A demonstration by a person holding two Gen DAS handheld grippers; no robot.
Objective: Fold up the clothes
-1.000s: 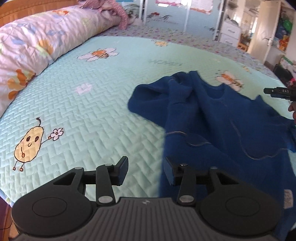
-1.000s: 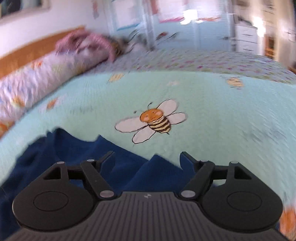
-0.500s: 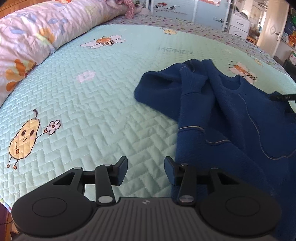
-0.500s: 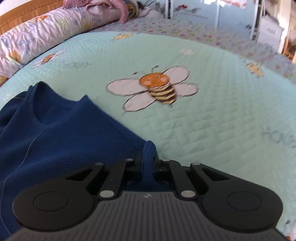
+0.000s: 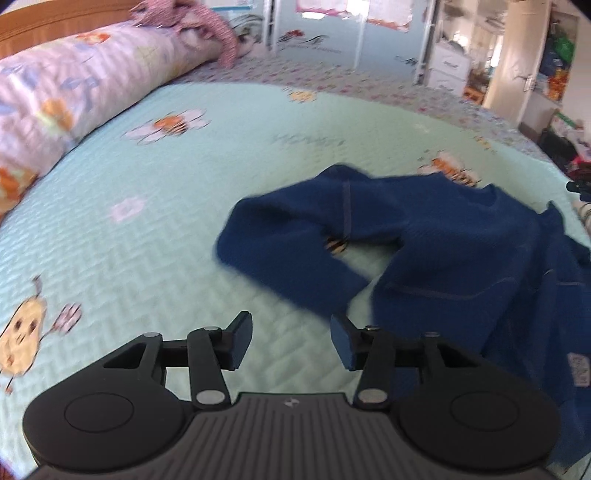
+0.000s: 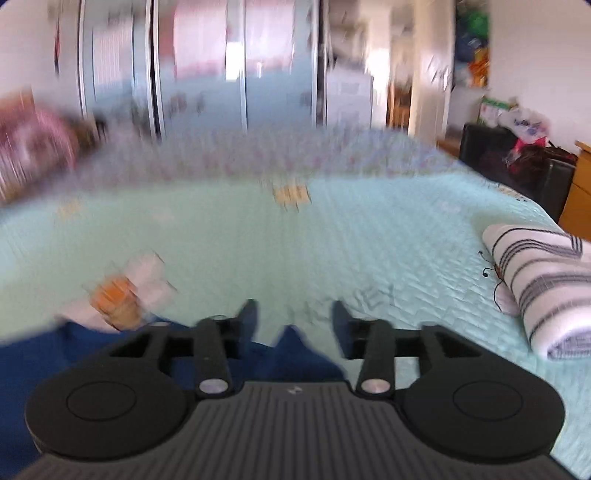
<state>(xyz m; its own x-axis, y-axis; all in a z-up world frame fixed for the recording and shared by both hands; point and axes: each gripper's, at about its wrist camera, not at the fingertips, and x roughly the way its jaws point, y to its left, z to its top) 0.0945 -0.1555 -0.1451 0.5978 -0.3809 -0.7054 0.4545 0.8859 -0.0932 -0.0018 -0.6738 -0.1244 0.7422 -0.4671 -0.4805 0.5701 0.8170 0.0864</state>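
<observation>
The left gripper (image 5: 291, 341) is opening over bare quilt (image 5: 155, 236), nothing between its jaws; the sweater (image 5: 436, 258) is lying at its two o'clock. The right gripper (image 6: 293, 328) is spreading (picture blurred), sweater edge below, unpinched.

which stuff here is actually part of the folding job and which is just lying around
Part of the job:
blue sweater, spread rumpled on the bed
left gripper, opening, nothing between its jaws
right gripper, opening, nothing gripped

Just lying about:
striped folded cloth
long floral pillow
pink garment
</observation>
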